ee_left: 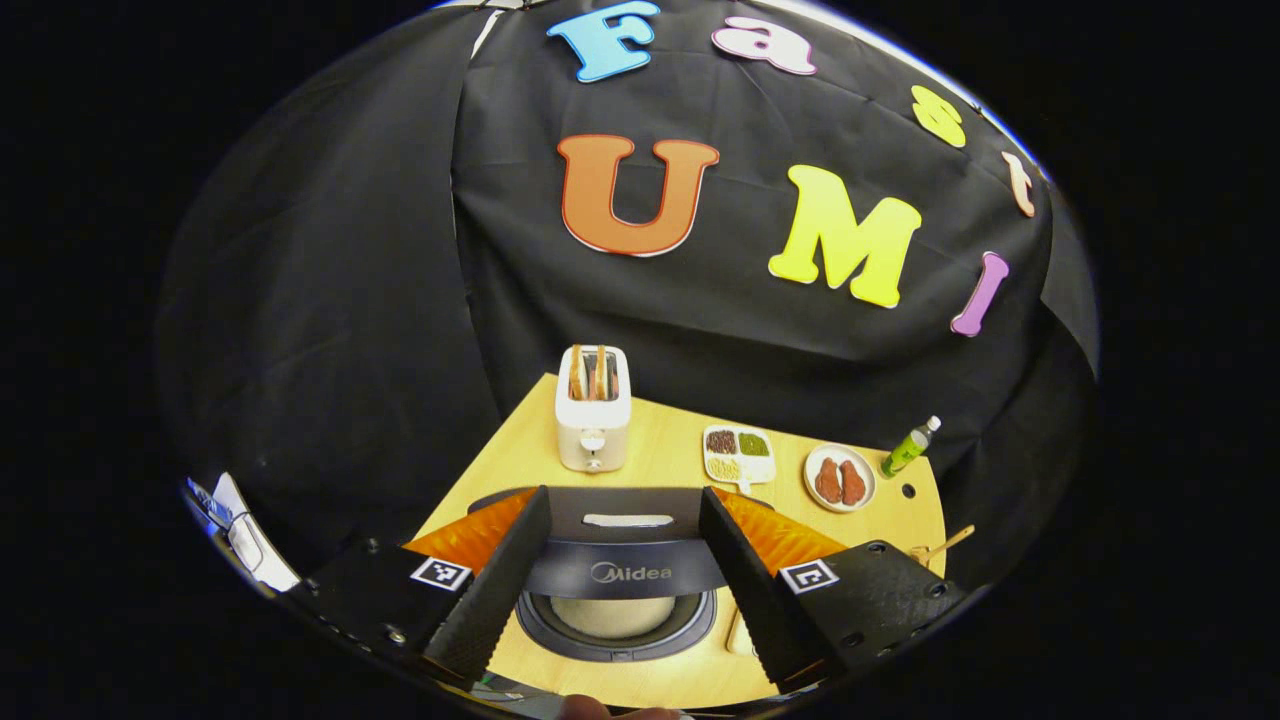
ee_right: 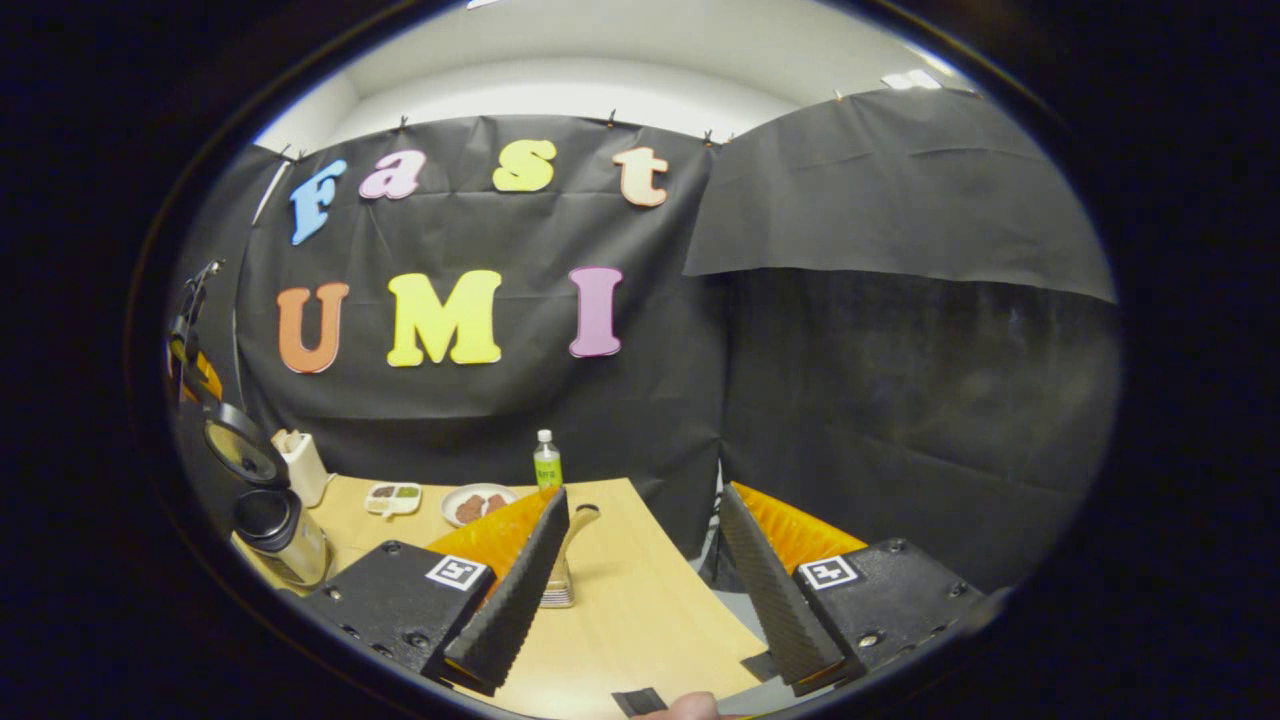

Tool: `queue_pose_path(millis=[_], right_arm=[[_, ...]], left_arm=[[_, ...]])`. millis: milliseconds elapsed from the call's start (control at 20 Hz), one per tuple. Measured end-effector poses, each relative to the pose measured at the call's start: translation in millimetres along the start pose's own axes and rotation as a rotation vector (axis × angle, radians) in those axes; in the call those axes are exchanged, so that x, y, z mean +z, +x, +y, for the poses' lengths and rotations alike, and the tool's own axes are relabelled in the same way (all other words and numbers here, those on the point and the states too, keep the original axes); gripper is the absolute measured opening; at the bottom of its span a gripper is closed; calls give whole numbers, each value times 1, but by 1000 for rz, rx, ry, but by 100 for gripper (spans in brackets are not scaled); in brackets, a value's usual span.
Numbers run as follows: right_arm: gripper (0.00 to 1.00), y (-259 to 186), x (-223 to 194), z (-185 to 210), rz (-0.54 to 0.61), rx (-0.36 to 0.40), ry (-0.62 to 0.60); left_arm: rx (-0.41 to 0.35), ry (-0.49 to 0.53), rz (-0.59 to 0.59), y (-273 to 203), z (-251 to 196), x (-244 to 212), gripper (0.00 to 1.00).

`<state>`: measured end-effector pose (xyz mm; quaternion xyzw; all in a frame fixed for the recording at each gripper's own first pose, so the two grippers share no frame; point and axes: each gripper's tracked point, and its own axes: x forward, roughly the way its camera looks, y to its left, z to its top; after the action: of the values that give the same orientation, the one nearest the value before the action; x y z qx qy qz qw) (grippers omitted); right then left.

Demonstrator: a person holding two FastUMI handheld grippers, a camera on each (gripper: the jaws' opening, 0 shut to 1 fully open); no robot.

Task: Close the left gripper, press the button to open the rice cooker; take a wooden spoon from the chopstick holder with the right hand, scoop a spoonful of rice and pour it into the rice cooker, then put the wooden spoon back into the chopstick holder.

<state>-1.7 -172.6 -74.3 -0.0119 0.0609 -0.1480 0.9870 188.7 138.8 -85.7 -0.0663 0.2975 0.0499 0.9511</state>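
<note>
The rice cooker (ee_left: 620, 625) stands right below my left gripper (ee_left: 625, 497), its lid (ee_left: 628, 560) raised upright and the pale inner pot showing. The left fingers are spread wide on either side of the lid with nothing held. In the right gripper view the same cooker (ee_right: 282, 540) sits at the far left with its lid (ee_right: 240, 450) up. My right gripper (ee_right: 642, 492) is open and empty over the table's right end. The wooden spoon (ee_right: 583, 516) stands in the chopstick holder (ee_right: 558, 592), just beside the right gripper's left finger. A divided dish of grains (ee_left: 738, 452) lies behind the cooker.
A white toaster (ee_left: 593, 420) with bread stands at the table's back. A plate of meat (ee_left: 840, 478) and a green bottle (ee_left: 908, 447) lie to the right of the grain dish. The wooden table (ee_right: 640, 600) ends close to the right gripper's right finger.
</note>
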Motion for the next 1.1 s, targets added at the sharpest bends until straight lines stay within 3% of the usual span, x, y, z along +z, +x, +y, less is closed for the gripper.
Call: queue_pose_path(millis=[250, 550, 850, 900, 1100], right_arm=[[98, 6, 11, 27, 5, 74, 0], [98, 2, 15, 51, 1, 127, -33], [98, -6, 2, 51, 30, 122, -28], [98, -8, 0, 50, 34, 116, -26], [98, -11, -4, 46, 45, 100, -14]], left_arm=[[-37, -32, 120, -7, -7, -77, 97], [-52, -84, 185, 1, -9, -118, 97], [-58, -89, 283, 8, -4, -153, 96], [-57, -87, 292, 10, -3, -156, 100], [-52, -56, 328, 13, -1, -168, 96]])
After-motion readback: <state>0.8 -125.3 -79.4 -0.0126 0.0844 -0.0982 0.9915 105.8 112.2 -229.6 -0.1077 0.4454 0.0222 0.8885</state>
